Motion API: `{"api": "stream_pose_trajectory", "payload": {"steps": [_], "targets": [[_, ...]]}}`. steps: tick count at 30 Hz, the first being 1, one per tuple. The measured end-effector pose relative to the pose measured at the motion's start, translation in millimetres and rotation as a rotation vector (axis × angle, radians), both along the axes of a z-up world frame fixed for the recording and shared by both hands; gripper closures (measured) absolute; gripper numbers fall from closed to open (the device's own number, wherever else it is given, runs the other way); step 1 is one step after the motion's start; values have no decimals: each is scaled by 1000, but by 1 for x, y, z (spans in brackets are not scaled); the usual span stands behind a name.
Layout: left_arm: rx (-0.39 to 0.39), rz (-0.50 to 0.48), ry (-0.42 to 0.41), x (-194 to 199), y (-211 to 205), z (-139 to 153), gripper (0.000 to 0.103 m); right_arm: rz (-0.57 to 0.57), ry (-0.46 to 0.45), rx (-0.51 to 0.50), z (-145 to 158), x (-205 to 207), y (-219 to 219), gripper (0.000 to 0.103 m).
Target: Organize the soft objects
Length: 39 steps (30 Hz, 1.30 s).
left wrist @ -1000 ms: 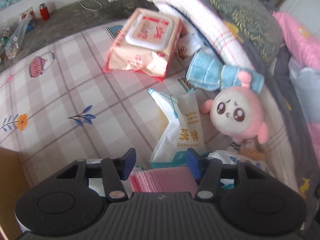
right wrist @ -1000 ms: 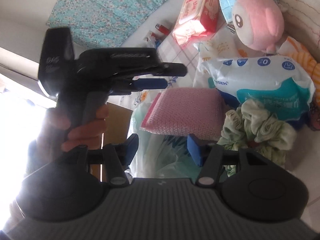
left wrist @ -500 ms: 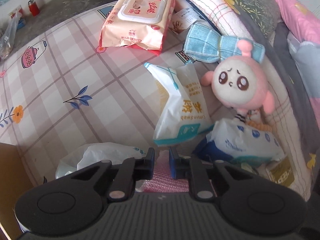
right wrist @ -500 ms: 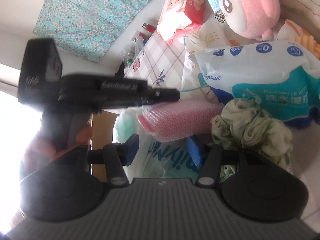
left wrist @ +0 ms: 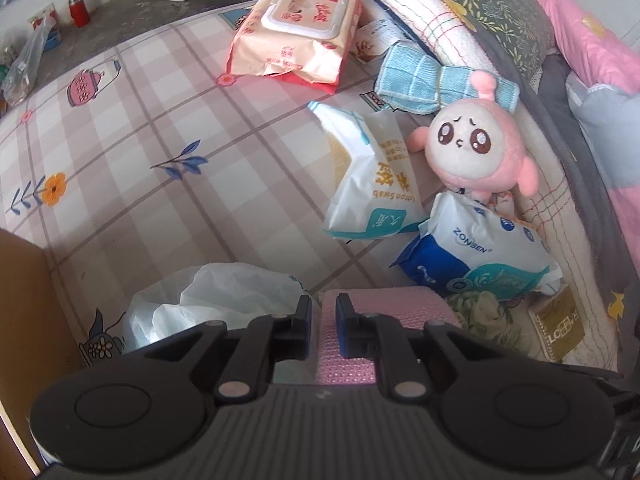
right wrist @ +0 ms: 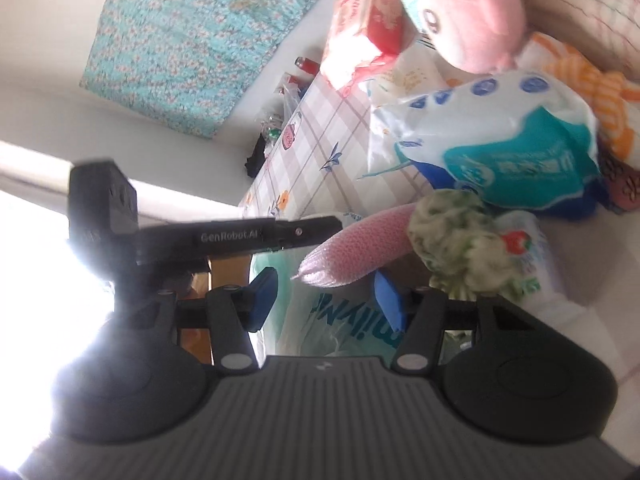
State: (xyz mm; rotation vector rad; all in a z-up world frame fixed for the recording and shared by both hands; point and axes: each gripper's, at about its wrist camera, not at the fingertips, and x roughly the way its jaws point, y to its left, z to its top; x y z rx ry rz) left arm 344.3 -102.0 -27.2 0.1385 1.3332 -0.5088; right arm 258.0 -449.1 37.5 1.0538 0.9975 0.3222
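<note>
My left gripper (left wrist: 323, 316) is shut on the edge of a pink knitted cloth (left wrist: 390, 300), holding it above a white plastic bag (left wrist: 216, 300). The right wrist view shows the same cloth (right wrist: 360, 244) pinched by the left gripper (right wrist: 332, 226). My right gripper (right wrist: 324, 296) is open and empty just below it, over a pale green bag (right wrist: 340, 328). A pink plush doll (left wrist: 472, 152), a blue checked cloth (left wrist: 424, 84) and a green scrunchie (right wrist: 460, 244) lie near the pillows.
On the checked bedsheet (left wrist: 140, 140) lie a pink wet-wipes pack (left wrist: 300, 36), a cotton swab bag (left wrist: 376, 184) and a blue and white tissue pack (left wrist: 480, 256). Pillows and blankets (left wrist: 500, 12) line the right side. A brown cardboard box (left wrist: 24, 300) stands at the left.
My left gripper closed on the pink cloth and lifted it back and up, away from the packs. The right gripper stayed open, and its view tilted.
</note>
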Motion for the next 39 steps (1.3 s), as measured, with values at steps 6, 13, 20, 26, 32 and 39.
{"api": "stream_pose_trajectory", "payload": {"steps": [6,13,20,26,32,39], "targets": [[-32,37,42,3,8,-6,81,-39,42,49,-9,-2,-8,48],[-77,87,130,13,11,-16,70,-48,65,59,-18,5,-6,52],[-119,118,174,16,10,-16,72,-51,58,84,-27,5,-6,69],[-162,132,179,10,13,-3,72,-59,14,98,-19,0,-6,74],[-217,149,163,-2,25,21,72,-65,-46,127,0,-13,-8,76],[-277,179,130,-19,43,46,72,-56,-134,133,27,-22,-10,77]]}}
